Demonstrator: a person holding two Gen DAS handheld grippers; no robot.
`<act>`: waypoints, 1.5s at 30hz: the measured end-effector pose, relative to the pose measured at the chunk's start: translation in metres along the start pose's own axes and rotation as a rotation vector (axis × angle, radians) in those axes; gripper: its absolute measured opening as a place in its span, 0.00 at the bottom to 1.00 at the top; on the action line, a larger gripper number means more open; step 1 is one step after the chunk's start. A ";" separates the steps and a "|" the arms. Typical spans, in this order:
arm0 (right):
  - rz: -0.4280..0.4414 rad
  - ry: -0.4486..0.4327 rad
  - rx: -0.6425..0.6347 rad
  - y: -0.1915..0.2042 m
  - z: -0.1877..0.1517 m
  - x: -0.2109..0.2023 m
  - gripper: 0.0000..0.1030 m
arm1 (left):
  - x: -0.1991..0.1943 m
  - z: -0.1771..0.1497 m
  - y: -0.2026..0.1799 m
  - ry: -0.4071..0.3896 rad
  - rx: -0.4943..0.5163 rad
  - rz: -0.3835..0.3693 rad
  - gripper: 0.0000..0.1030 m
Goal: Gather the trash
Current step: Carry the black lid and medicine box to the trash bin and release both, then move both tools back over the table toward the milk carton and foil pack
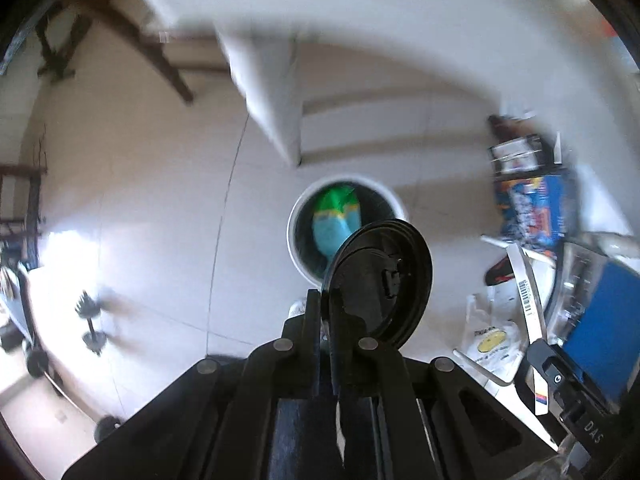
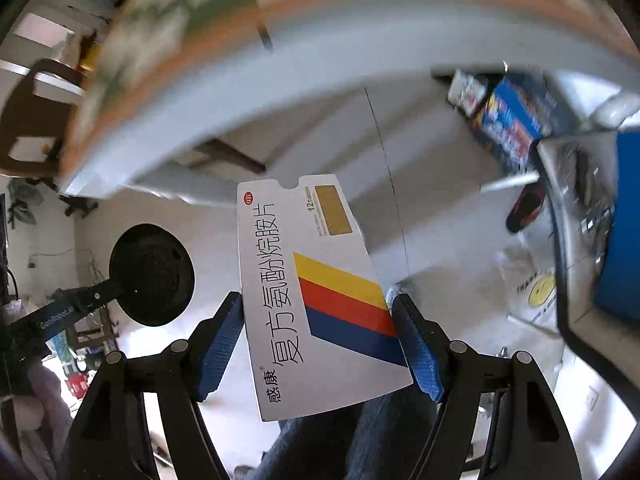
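Left gripper [image 1: 326, 320] pinches a black lid [image 1: 384, 280] at frame centre, half hiding the white bin [image 1: 298, 216]. Right gripper [image 2: 318, 336] clamps a medicine box [image 2: 316, 292]; background blurred.

The floor around the white bin [image 1: 299, 216] lay bare toward nine o'clock. At twelve o'clock a white table leg [image 1: 272, 92] stood near its rim; at three o'clock, boxes [image 1: 532, 204] and bags [image 1: 492, 332] crowded the way.

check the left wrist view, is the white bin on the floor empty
No, the white bin already holds a green and light blue package, visible through its round opening beyond the black lid.
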State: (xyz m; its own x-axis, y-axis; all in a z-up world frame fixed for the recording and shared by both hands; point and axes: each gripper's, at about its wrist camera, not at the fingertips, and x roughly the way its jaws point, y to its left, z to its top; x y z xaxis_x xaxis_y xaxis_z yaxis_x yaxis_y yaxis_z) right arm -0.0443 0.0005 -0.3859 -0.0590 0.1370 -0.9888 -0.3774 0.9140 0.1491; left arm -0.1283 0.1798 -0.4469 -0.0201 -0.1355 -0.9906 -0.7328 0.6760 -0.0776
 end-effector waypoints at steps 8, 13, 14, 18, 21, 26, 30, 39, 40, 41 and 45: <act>0.020 0.131 0.041 -0.028 0.024 0.199 0.75 | 0.185 0.038 0.007 0.149 -0.047 -0.037 0.05; 0.044 0.198 0.039 -0.040 0.035 0.298 0.76 | 0.251 0.044 0.008 0.204 -0.013 -0.024 0.08; 0.055 0.219 0.032 -0.042 0.035 0.314 0.85 | 0.256 0.043 0.008 0.197 -0.006 -0.019 0.13; 0.054 0.223 0.025 -0.047 0.028 0.337 0.98 | 0.254 0.036 0.012 0.142 0.002 0.001 1.00; -0.011 0.209 -0.009 -0.049 0.022 0.338 0.98 | 0.246 0.029 0.016 0.114 0.016 0.030 1.00; -0.128 0.172 -0.073 -0.040 0.017 0.327 0.99 | 0.216 0.017 0.013 0.037 0.074 0.096 1.00; -0.188 0.127 -0.110 -0.035 0.015 0.305 0.99 | 0.188 0.006 0.013 -0.020 0.108 0.104 1.00; -0.208 0.064 -0.127 -0.023 -0.002 0.231 0.99 | 0.116 -0.022 0.009 -0.082 0.166 0.090 1.00; -0.206 0.058 -0.126 -0.021 -0.005 0.220 0.99 | 0.111 -0.026 0.009 -0.083 0.171 0.089 1.00; -0.204 0.052 -0.126 -0.019 -0.008 0.210 0.99 | 0.101 -0.030 0.009 -0.085 0.174 0.086 1.00; -0.198 0.028 -0.119 -0.013 -0.020 0.165 0.99 | 0.068 -0.048 0.009 -0.099 0.195 0.068 1.00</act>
State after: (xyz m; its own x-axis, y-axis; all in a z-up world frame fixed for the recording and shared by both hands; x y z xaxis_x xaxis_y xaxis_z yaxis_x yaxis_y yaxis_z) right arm -0.0682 0.0039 -0.5513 0.0019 -0.0523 -0.9986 -0.4902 0.8703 -0.0465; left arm -0.1691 0.1416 -0.5095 0.0087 -0.0196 -0.9998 -0.5867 0.8095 -0.0210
